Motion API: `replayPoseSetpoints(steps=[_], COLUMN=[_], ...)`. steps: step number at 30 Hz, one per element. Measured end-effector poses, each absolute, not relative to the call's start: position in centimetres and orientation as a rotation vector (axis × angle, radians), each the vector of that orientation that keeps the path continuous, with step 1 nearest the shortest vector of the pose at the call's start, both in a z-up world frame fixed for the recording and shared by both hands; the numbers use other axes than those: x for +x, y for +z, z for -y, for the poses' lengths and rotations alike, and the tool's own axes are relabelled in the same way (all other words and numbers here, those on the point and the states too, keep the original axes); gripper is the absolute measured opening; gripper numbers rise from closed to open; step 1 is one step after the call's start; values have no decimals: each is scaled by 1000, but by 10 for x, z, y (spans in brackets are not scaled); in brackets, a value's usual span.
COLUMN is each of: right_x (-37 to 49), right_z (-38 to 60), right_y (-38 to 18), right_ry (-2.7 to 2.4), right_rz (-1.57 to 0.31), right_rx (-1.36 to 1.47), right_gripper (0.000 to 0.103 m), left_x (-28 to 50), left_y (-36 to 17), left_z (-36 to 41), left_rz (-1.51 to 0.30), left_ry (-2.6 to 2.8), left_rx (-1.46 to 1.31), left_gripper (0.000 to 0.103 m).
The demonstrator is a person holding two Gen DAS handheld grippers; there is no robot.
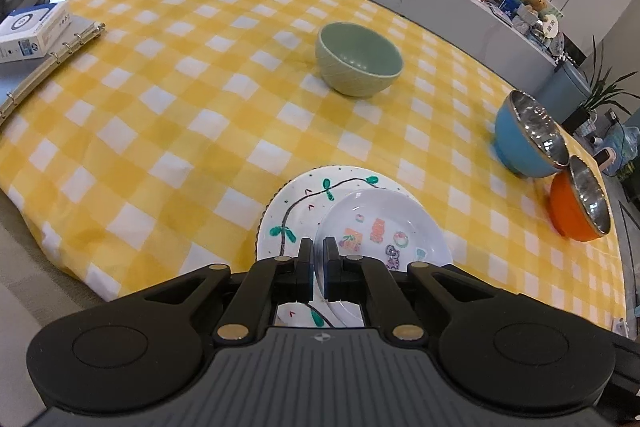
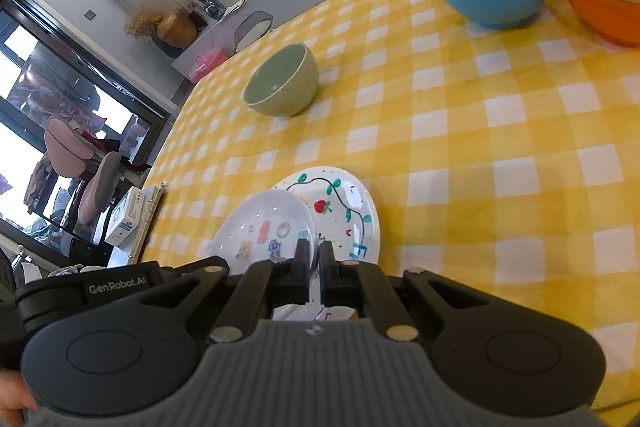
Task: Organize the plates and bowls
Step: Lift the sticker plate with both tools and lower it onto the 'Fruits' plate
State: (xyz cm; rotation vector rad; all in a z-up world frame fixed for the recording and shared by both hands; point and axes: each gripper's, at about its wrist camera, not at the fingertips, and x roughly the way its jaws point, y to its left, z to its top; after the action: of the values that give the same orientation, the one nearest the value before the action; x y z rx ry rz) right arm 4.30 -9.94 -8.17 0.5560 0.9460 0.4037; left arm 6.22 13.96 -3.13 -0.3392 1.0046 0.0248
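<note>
While both claws work at the near edge of the bench (image 1: 168, 99), we log the plate-stacking step as in hand. Left claw (image 1: 319, 247): jaws nearly together, clamped on the near rim of the small clear plate (image 1: 380, 227). That plate lies tilted on the vine-painted plate (image 1: 296, 207), overlapping its 4 o'clock side. Right claw (image 2: 314, 249): jaws nearly together at the rim of the vine-painted plate (image 2: 352, 211); whether it truly grips that rim or only hangs over it we cannot tell, since the claw body hides the contact.

Bowls not yet gathered: green bowl (image 1: 358, 63) at 12 o'clock from the plates, well apart. Blue bowl (image 1: 524, 139) and orange bowl (image 1: 576, 207) touch each other at about 2 o'clock. A ring binder (image 1: 52, 63) and a white box (image 1: 28, 31) lie at 10 o'clock.

Our judgement: next move calls for centring the small plate flat on the larger one, then letting go; after that, nest the bowls.
</note>
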Motion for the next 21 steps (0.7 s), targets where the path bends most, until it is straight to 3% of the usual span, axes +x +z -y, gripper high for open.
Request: replayPoseSetpoints(steps=[21], right_x=[58], right_z=[89], right_y=[-100], right_ry=[363], right_rz=[-956], right_rx=[506], right_gripper=[2], left_x=[73], left_y=[-56], left_z=[-140], left_rz=[-997], left_ry=[35], left_rx=[-331], left_gripper=[5])
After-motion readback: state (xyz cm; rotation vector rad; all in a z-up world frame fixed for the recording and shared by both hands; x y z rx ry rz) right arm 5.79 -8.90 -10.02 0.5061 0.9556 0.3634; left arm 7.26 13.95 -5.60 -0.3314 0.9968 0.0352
